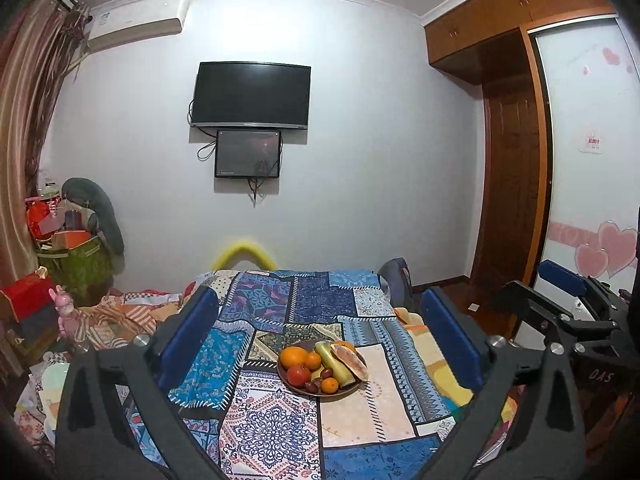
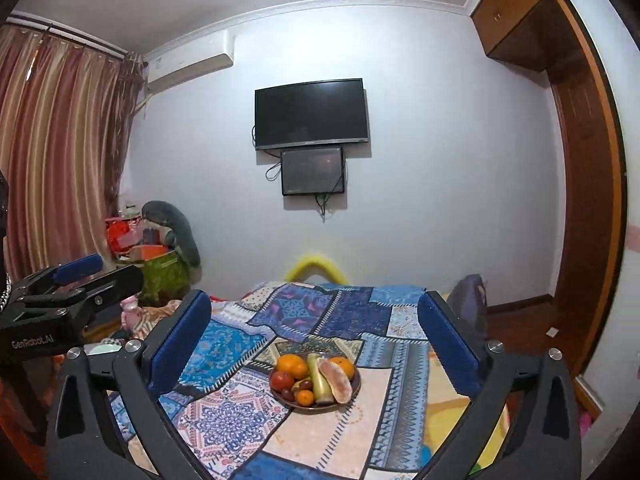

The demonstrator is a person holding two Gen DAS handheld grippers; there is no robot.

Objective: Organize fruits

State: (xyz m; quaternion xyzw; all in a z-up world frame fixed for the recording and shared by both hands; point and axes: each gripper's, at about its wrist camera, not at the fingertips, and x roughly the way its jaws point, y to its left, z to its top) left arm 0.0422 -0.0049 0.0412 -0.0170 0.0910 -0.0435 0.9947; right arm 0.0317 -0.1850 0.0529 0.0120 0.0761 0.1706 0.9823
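A dark round plate (image 1: 352,391) of fruit sits on a patchwork cloth (image 1: 360,412). It holds oranges (image 1: 293,357), a red apple (image 1: 299,375), a pale green gourd (image 1: 336,364), a pink cut fruit slice (image 1: 352,362) and dark grapes (image 1: 316,385). My left gripper (image 1: 320,336) is open and empty, held above and short of the plate. My right gripper (image 2: 318,340) is open and empty, also short of the plate (image 2: 356,394); it shows at the right of the left wrist view (image 1: 560,296). The left gripper shows at the left of the right wrist view (image 2: 100,272).
The cloth-covered table (image 2: 340,440) stands over a bed with bedding (image 1: 132,312). Boxes and clutter (image 1: 76,248) are piled at the left by curtains (image 2: 60,140). A TV (image 1: 251,95) hangs on the far wall. A wooden wardrobe (image 1: 516,160) stands at the right.
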